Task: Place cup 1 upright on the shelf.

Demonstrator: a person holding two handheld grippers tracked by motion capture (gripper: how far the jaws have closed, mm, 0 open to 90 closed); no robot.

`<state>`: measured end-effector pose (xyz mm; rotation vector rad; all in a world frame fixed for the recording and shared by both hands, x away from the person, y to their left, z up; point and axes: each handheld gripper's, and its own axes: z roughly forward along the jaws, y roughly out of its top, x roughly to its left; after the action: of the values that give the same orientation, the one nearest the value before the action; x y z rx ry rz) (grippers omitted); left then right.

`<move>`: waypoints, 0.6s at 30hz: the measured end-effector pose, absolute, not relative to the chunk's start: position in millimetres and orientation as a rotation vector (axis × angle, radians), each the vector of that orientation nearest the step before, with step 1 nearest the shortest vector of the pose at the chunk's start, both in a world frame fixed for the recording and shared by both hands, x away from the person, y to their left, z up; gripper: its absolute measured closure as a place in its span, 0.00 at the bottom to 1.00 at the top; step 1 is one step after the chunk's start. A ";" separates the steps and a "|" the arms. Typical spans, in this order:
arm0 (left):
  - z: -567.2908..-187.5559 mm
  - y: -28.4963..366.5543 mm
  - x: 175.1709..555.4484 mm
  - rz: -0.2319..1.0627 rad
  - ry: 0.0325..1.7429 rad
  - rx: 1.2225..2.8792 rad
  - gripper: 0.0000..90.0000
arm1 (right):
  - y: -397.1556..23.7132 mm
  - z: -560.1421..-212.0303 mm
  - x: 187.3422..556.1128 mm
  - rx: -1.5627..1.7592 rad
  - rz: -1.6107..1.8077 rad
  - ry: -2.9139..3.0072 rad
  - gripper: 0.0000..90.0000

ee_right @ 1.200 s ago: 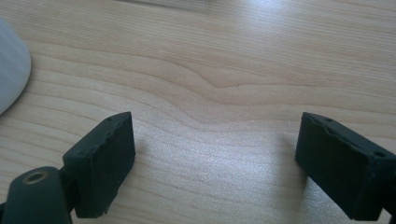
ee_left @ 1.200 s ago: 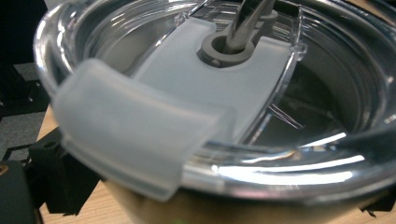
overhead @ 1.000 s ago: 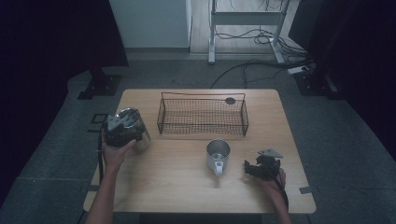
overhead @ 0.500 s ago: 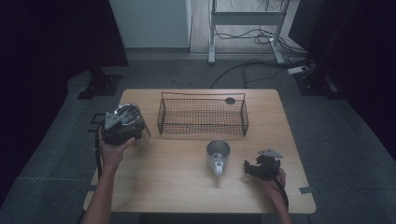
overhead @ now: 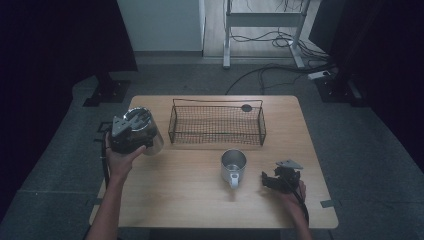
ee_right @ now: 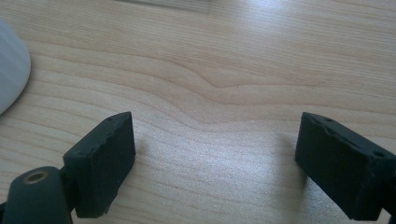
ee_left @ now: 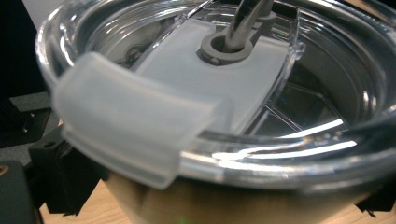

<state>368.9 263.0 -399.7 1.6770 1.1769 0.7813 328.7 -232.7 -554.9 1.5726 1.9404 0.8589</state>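
The left tool point(overhead: 134, 135) pinches a steel tumbler point(overhead: 145, 131) with a clear lid point(ee_left: 224, 93), lifted off the bench point(overhead: 175, 195) at its left edge. Seen along that tool, the lid's frosted flap point(ee_left: 130, 116) sits right in front, a metal straw point(ee_left: 245, 23) rising through the lid just beyond. The right tool point(overhead: 281, 181) lies on the bench with its jaws spread and bare wood between them. A metal mug point(overhead: 233, 165) stands near it, on its left. A wire basket point(overhead: 217, 125) sits beyond both tools.

Wire basket point(overhead: 216, 122) mid-table, metal mug point(overhead: 233, 165) in front, wooden table point(overhead: 190, 190)
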 end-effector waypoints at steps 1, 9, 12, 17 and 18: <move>-399.7 263.0 368.9 0.781 1.177 1.677 0.04 | -232.7 -554.9 328.7 1.573 0.859 1.940 0.13; -387.7 259.3 366.9 0.781 1.159 1.673 0.04 | -232.7 -555.0 328.7 1.572 0.861 1.940 0.13; -383.2 256.7 366.7 0.785 1.153 1.671 0.04 | -232.7 -555.0 328.7 1.572 0.861 1.940 0.13; -379.5 253.9 367.1 0.784 1.146 1.674 0.04 | -232.7 -555.0 328.7 1.573 0.861 1.939 0.13; -377.5 252.8 367.7 0.785 1.141 1.674 0.04 | -232.7 -554.9 328.7 1.573 0.859 1.940 0.13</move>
<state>367.7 252.8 -377.5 1.6740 1.1412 0.7855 328.7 -232.7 -554.9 1.5727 1.9403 0.8591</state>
